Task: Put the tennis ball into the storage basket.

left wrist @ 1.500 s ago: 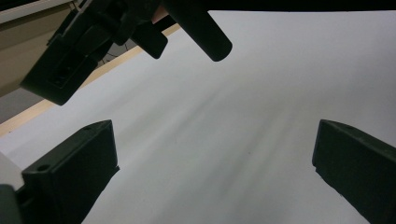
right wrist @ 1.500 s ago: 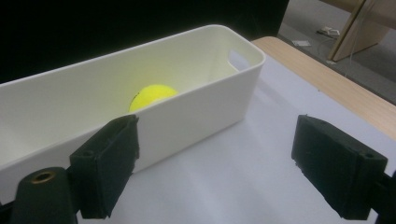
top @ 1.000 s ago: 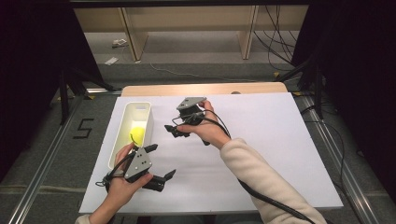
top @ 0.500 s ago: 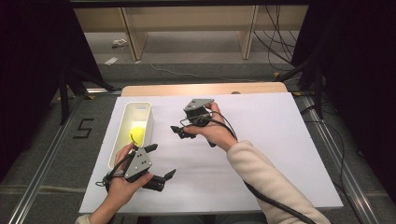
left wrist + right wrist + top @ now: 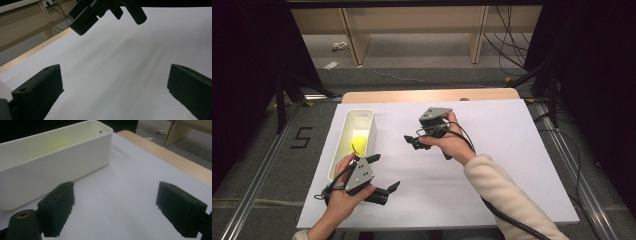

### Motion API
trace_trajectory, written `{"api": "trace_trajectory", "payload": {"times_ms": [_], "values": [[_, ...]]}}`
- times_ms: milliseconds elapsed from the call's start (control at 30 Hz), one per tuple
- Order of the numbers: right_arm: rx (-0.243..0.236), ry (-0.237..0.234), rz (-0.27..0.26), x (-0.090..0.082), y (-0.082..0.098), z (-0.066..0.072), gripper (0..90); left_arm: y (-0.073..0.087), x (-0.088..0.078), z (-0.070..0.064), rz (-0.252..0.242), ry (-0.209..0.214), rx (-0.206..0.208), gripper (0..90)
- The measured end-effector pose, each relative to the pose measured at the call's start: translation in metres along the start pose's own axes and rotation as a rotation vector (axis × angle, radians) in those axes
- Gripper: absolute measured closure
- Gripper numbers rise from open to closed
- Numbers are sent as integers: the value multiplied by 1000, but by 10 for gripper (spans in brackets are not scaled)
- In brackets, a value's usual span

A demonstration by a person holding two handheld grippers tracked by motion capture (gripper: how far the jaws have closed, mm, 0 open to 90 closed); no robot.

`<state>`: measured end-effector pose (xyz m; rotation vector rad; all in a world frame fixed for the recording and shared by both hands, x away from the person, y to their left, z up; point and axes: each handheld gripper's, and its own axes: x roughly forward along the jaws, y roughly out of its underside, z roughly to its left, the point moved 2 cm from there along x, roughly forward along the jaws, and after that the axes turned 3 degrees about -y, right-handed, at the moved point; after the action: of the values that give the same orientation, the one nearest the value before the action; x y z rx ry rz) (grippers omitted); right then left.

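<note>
Both grippers, left gripper (image 5: 384, 173) and right gripper (image 5: 412, 141), gape empty beside the white bin (image 5: 343, 142).

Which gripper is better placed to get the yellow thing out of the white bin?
Left, probably. The left gripper sits right by the near end of the white bin, close to the yellow object, jaws open. The right gripper, also open, is farther off.
</note>
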<state>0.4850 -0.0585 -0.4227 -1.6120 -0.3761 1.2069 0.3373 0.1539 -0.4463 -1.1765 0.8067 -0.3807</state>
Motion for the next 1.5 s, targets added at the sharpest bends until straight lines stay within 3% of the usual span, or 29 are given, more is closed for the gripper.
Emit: {"api": "trace_trajectory", "payload": {"times_ms": [1500], "values": [[83, 111, -34, -68, 48, -36, 159, 0, 0, 0, 2, -1, 3, 0]]}}
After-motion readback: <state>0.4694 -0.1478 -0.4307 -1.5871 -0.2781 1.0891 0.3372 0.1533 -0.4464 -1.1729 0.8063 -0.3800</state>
